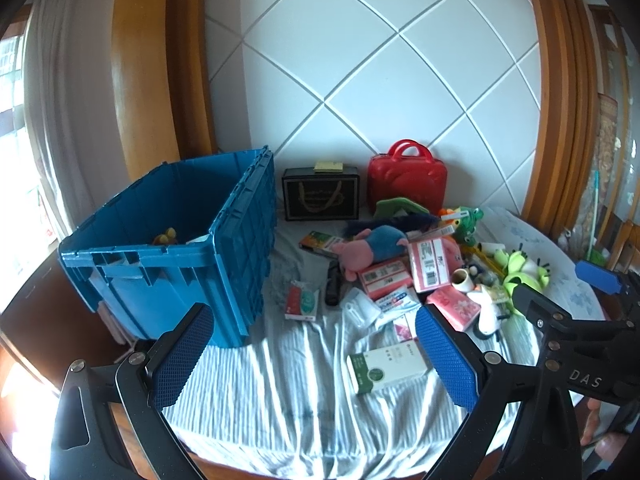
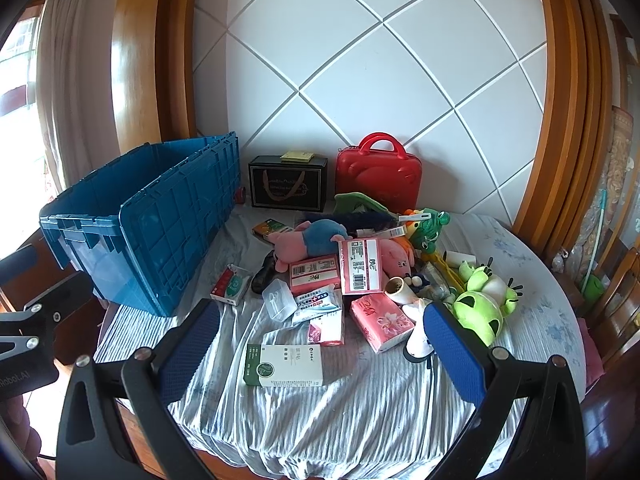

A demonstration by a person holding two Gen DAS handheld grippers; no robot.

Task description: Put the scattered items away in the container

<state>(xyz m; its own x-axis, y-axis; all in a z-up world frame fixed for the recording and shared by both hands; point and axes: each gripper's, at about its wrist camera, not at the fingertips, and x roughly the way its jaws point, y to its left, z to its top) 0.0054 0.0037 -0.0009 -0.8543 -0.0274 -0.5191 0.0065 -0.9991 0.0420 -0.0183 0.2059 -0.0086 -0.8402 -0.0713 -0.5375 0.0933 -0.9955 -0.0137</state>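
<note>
Blue-padded, each hand-held gripper, left (image 1: 314, 354) and right (image 2: 322, 346), is spread wide, holding nothing above the cloth (image 2: 340, 420).

The ribbed blue plastic crate (image 2: 152, 240) looks hard and slightly glossy. The striped grey cloth (image 2: 360, 412) lies wrinkled and matt. The red moulded-plastic case (image 2: 378, 178) shines; the varnished wooden frame (image 2: 132, 56) gleams.

The bin (image 2: 140, 216) is blue. The case (image 2: 378, 174) at 12 o'clock is red. The frog (image 2: 482, 304) is bright green (black eyes). The cloth (image 2: 340, 420) has grey and white stripes.
</note>
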